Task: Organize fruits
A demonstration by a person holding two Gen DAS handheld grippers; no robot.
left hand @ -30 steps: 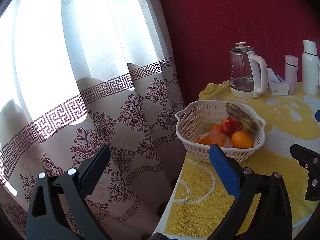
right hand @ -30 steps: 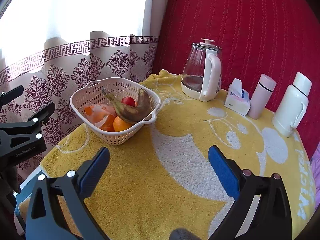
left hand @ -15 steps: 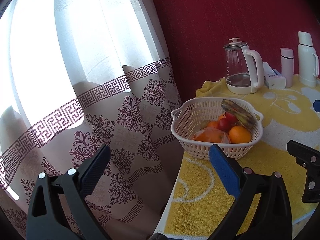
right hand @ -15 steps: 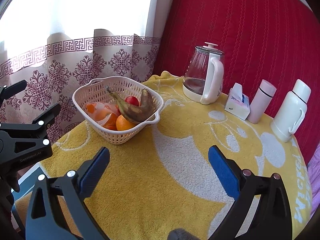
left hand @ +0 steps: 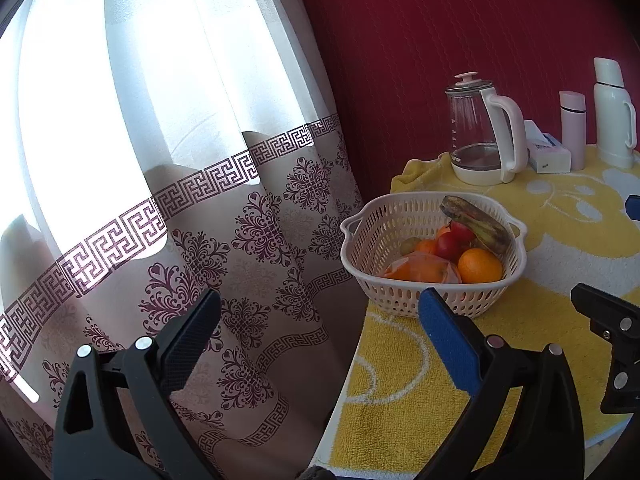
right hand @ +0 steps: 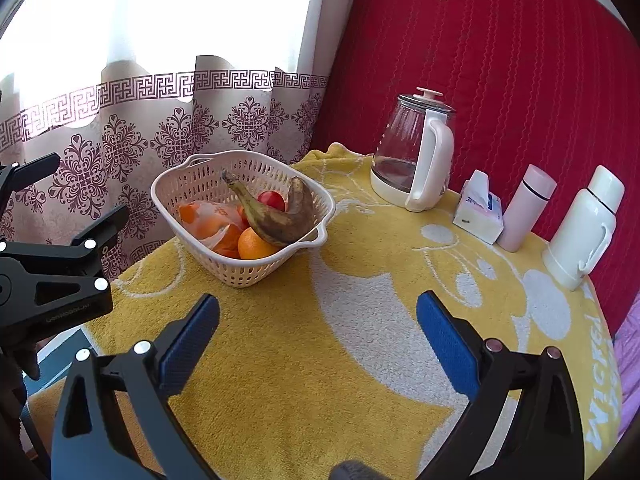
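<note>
A: Basket (right hand: pixel 240 216) status?

B: I see it near the curtain-side edge of the bench (right hand: pixel 360 360). Inside it: banana (right hand: pixel 280 216), orange (right hand: pixel 254 245), red fruit (right hand: pixel 272 200), bagged oranges (right hand: pixel 208 216).

A: Grippers?

B: Left hand-held gripper (left hand: pixel 316 328) spread wide, empty, short of the basket. Right hand-held gripper (right hand: pixel 318 328) also wide, empty, over bare cloth on the basket's near side. Kettle (right hand: pixel 414 156) behind the basket.
</note>
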